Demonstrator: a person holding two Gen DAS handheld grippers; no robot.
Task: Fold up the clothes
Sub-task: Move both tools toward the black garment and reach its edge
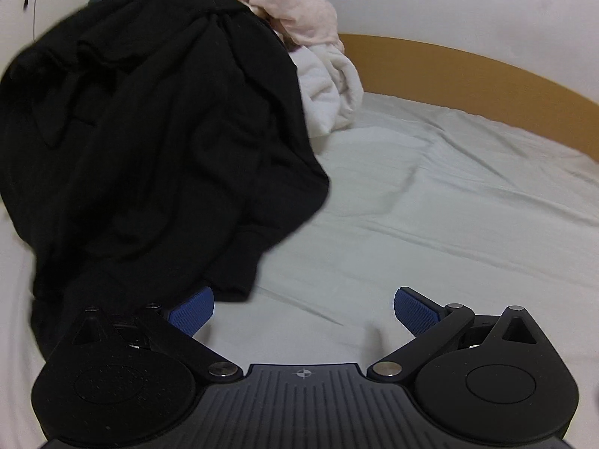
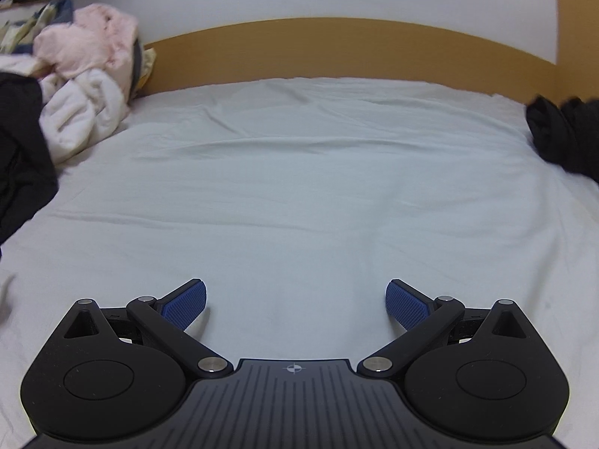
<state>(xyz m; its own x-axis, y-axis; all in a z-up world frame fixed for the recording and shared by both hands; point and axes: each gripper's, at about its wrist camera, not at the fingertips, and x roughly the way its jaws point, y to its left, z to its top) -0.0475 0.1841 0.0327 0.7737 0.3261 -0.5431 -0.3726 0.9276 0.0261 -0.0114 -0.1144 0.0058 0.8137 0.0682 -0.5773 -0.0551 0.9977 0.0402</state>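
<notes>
A large black garment (image 1: 149, 142) lies crumpled on the white bed sheet (image 1: 430, 205), filling the left of the left wrist view. Its lower hem hangs over the left pad of my left gripper (image 1: 303, 305), which is open with only sheet between the blue pads. Behind the black garment sit a pink garment (image 1: 295, 15) and a white one (image 1: 329, 89). In the right wrist view my right gripper (image 2: 295, 299) is open above bare sheet (image 2: 299, 194). The black garment (image 2: 18, 157) shows at the left edge there, next to the pink (image 2: 90, 45) and white (image 2: 82, 112) clothes.
A wooden headboard (image 2: 337, 48) runs along the far side of the bed below a white wall. Another dark piece of clothing (image 2: 565, 131) lies at the bed's right edge. Patterned fabric (image 2: 37, 18) is heaped at the far left corner.
</notes>
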